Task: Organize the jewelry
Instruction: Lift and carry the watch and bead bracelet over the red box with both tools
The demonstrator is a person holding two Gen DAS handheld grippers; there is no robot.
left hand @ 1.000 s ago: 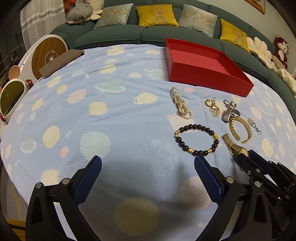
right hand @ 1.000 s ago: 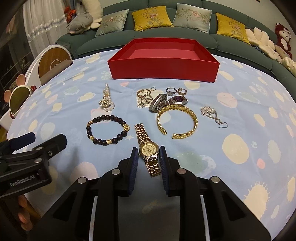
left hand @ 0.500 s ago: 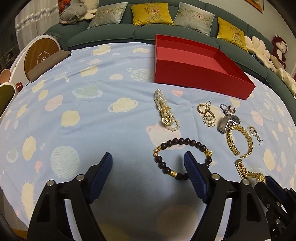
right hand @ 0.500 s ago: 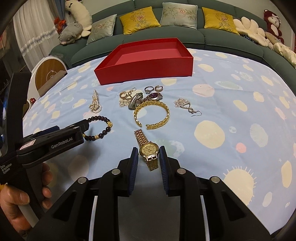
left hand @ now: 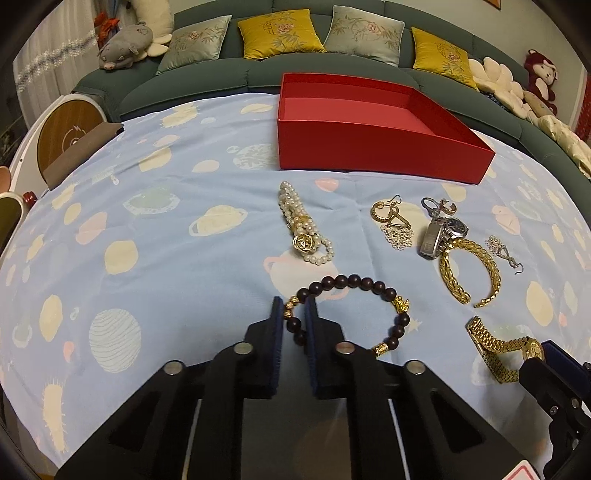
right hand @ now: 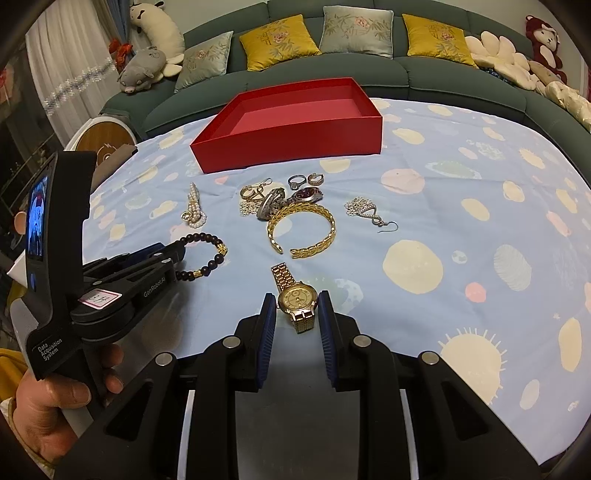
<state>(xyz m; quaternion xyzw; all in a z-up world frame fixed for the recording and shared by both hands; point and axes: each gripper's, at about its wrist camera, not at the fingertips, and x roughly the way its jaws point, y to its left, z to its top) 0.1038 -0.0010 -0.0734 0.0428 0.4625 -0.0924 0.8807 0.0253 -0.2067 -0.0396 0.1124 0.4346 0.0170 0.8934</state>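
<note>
My left gripper (left hand: pixel 294 306) is shut on the left side of the dark bead bracelet (left hand: pixel 364 284), which lies on the blue cloth; it also shows in the right wrist view (right hand: pixel 207 254). My right gripper (right hand: pixel 297 306) is shut on the gold watch (right hand: pixel 297 301), its band stretching forward; the watch shows at the right in the left wrist view (left hand: pixel 506 350). Ahead lie a pearl bracelet (left hand: pixel 303 229), a gold cuff bangle (right hand: pixel 303 230), a silver watch (right hand: pixel 291 197), rings and earrings. The empty red box (right hand: pixel 295 125) stands behind them.
A table under a blue planet-print cloth (right hand: pixel 461 206) holds everything. A green sofa with cushions (right hand: pixel 354 33) curves behind it. A round white appliance (left hand: pixel 66 125) stands at the left edge. A hand (right hand: pixel 55 398) holds the left gripper.
My left gripper has moved forward and right and closed from wide open onto the bead bracelet. My right gripper stays shut on the gold watch and has shifted slightly.
</note>
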